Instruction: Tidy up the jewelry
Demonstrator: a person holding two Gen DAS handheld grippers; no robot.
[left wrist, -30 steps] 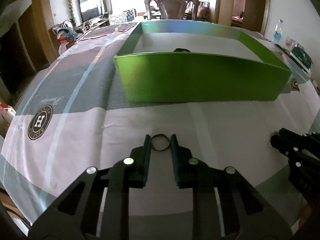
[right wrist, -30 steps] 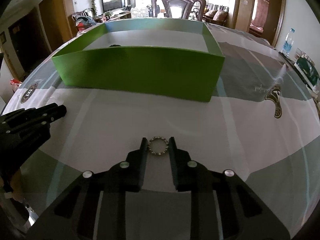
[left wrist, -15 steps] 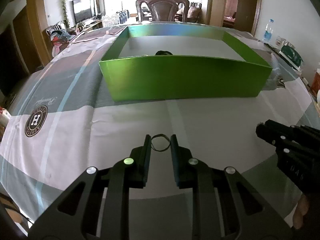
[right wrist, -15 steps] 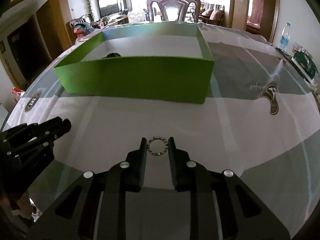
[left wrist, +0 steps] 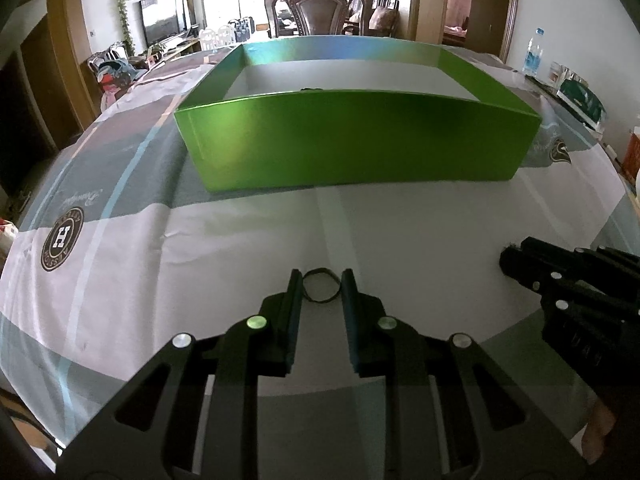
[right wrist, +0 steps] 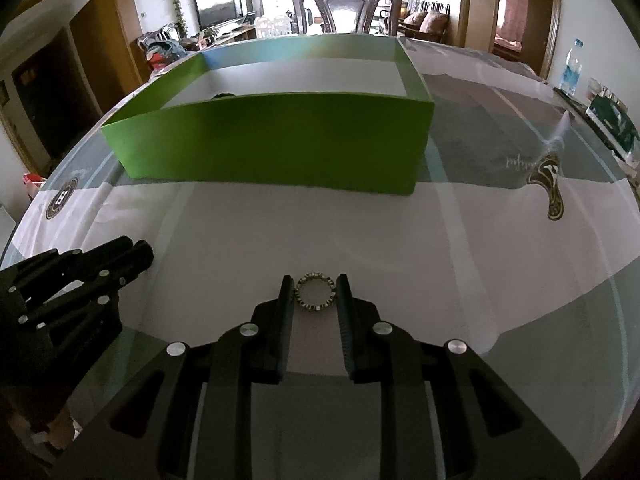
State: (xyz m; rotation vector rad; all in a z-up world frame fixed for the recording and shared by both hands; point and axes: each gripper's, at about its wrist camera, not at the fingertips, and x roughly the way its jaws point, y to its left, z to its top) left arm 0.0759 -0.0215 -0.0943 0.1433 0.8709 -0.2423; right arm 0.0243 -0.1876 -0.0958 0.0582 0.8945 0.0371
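My left gripper [left wrist: 320, 280] is shut on a thin dark ring-shaped band [left wrist: 321, 295], held above the tablecloth. My right gripper [right wrist: 314, 285] is shut on a beaded silver bracelet [right wrist: 314, 309], also held off the table. A green open box [left wrist: 352, 148] stands ahead of both grippers; it also shows in the right wrist view [right wrist: 276, 144]. A small dark item [left wrist: 311, 89] lies inside the box behind the near wall, mostly hidden. The right gripper shows at the right of the left wrist view [left wrist: 516, 260], the left gripper at the left of the right wrist view [right wrist: 140, 256].
The table carries a grey and white patterned cloth [left wrist: 400, 224] with round logos [left wrist: 63, 238]. A dark wooden chair [left wrist: 320, 10] stands behind the box. A water bottle [left wrist: 533, 56] and a green packet [left wrist: 580, 100] sit at the far right edge.
Both grippers have lifted and drawn a little nearer to each other with their jewelry still held. The green box now sits more centred in the left wrist view.
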